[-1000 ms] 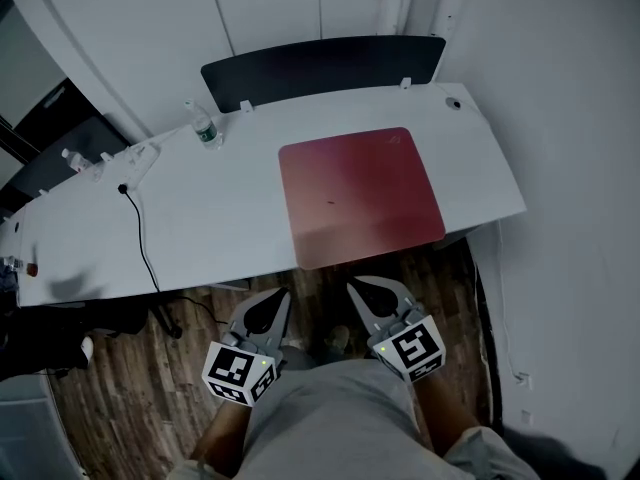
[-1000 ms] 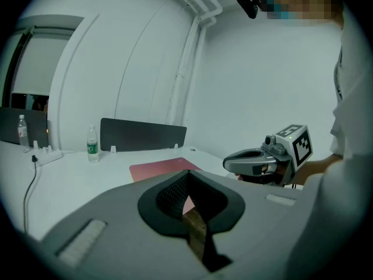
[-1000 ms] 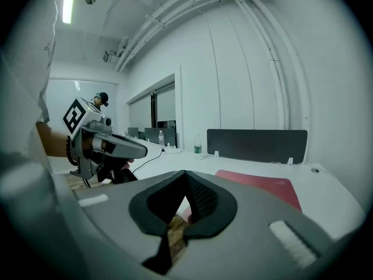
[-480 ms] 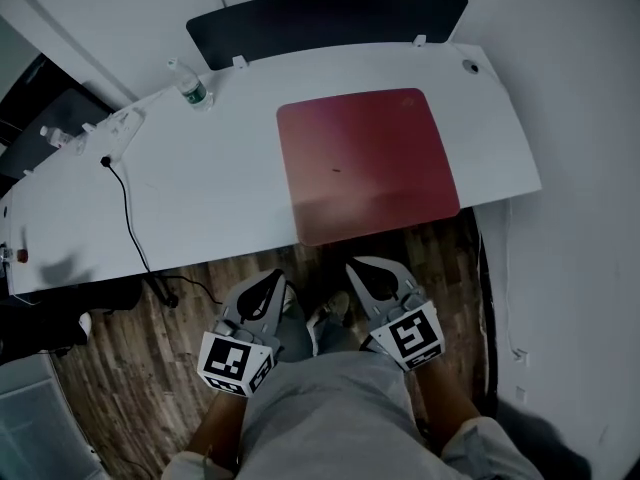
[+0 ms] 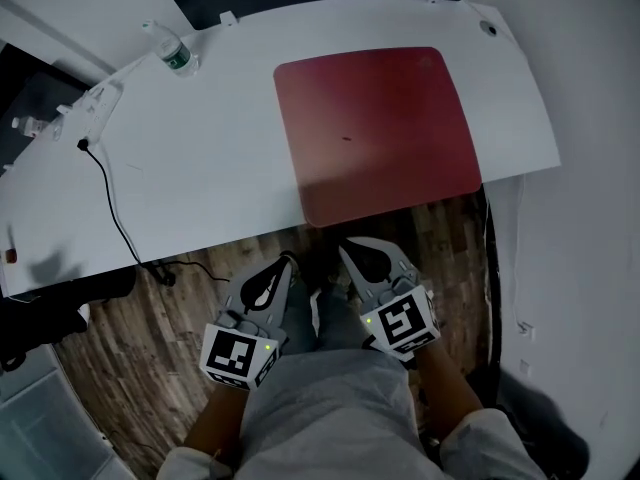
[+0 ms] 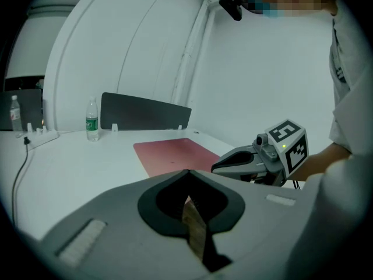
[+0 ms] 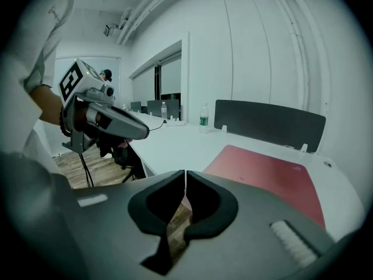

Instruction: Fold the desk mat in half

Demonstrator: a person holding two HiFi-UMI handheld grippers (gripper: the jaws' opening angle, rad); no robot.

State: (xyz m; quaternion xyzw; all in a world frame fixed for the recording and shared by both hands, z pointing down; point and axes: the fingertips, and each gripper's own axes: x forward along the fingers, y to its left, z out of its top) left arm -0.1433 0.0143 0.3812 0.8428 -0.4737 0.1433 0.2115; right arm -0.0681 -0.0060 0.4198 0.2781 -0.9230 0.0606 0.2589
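Desk mat lies flat, unfolded, on the desk's right half, reaching its front edge. Left gripper and right gripper sit just off that edge, jaws pressed together, empty.

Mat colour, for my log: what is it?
The mat is dark red; head view shows it best.
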